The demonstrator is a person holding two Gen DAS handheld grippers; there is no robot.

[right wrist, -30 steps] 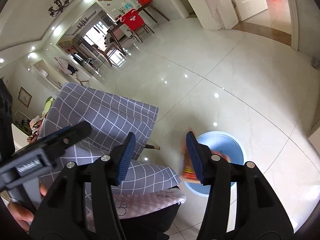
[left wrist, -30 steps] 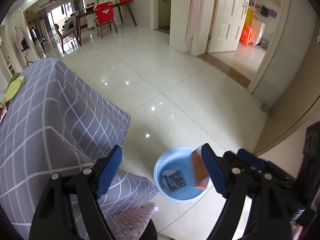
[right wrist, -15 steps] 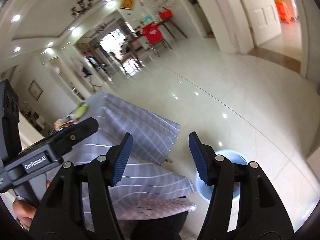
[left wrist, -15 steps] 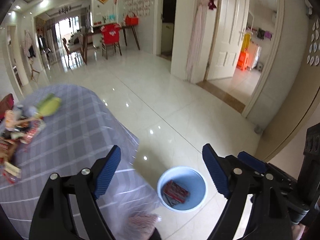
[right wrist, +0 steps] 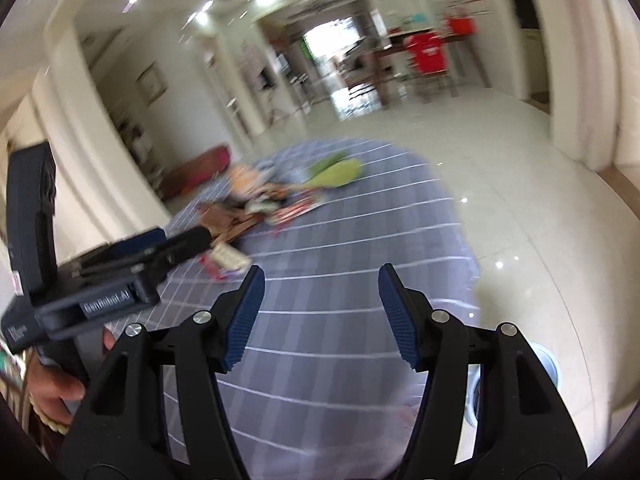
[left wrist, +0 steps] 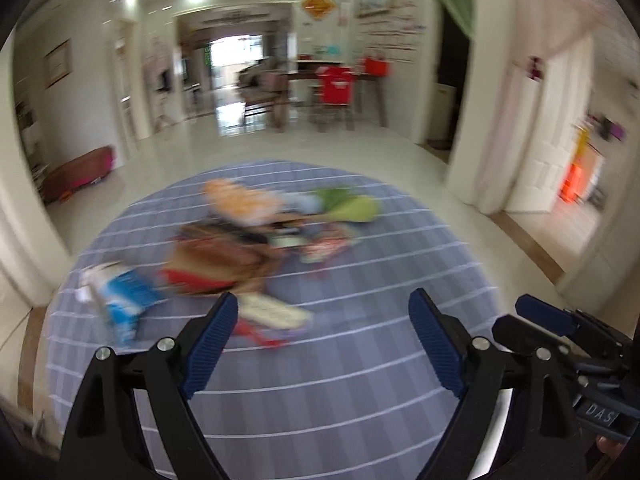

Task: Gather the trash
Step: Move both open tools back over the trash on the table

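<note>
Both views swung from bin to table (left wrist: 320, 400); trash pile (left wrist: 256, 248) ahead.

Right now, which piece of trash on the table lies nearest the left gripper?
The pale flat packet with red beneath it, just ahead of the left gripper; the blue-and-white wrapper lies farther left.

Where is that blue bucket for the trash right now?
Only the right wrist view catches it: the blue bucket sits on the shiny floor at the lower right, beside the edge of the grey checked tablecloth, mostly hidden behind the right gripper.
</note>
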